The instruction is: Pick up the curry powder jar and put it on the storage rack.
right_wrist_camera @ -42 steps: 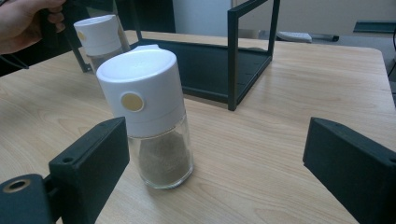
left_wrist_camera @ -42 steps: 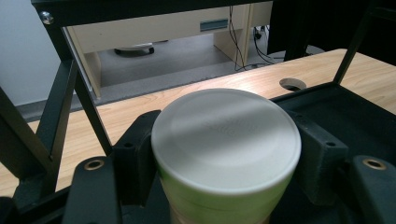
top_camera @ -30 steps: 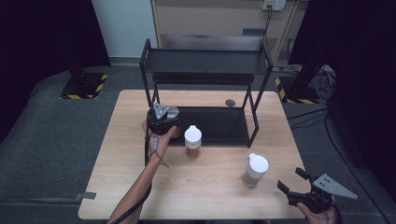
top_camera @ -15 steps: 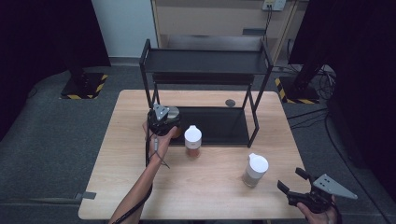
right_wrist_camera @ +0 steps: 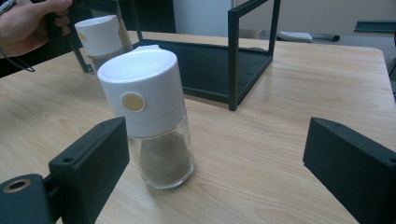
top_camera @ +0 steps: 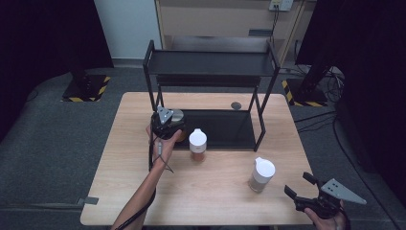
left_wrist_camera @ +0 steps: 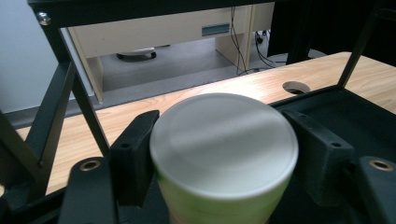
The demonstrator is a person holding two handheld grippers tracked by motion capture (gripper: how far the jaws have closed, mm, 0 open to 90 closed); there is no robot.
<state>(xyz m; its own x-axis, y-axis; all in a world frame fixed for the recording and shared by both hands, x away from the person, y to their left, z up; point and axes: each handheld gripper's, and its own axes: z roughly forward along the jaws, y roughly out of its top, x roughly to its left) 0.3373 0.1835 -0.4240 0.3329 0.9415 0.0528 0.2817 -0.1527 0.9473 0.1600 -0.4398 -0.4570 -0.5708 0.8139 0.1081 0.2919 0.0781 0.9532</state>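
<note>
1. In the high view, the left gripper (top_camera: pixel 168 120) is standing at the front left corner of the black metal two-level shelf rack (top_camera: pixel 210 63), which is resting on the light wooden table (top_camera: pixel 115 191); its jaws are sitting around a round container with a flat silver lid (top_camera: pixel 176 115), placed on the lower black level of the rack; a glass spice jar with a white cap and reddish-brown content (top_camera: pixel 197 144) is standing just beside that gripper, on the table in front of the rack; a second glass jar with a white cap and grey-brown powder (top_camera: pixel 261 174) is standing further to the right; the right gripper (top_camera: pixel 298 186) is hovering near the table's front right corner, apart from this jar, with its jaws spread.

2. In the left gripper view, the two black jaws are standing on both sides of the silver-lidded container (left_wrist_camera: pixel 224 144), whose body is looking pale green under the lid; the jaws have just been opening a little, and the left one is still touching the lid's rim, while I cannot tell for the right one.

3. In the right gripper view, the jaws are standing wide and released, grasping nothing; the grey-brown powder jar (right_wrist_camera: pixel 152 116) is standing upright on the table ahead, nearer to the left jaw; the other white-capped jar (right_wrist_camera: pixel 100 37) is standing behind it, near the person's hand (right_wrist_camera: pixel 28 23).
</note>
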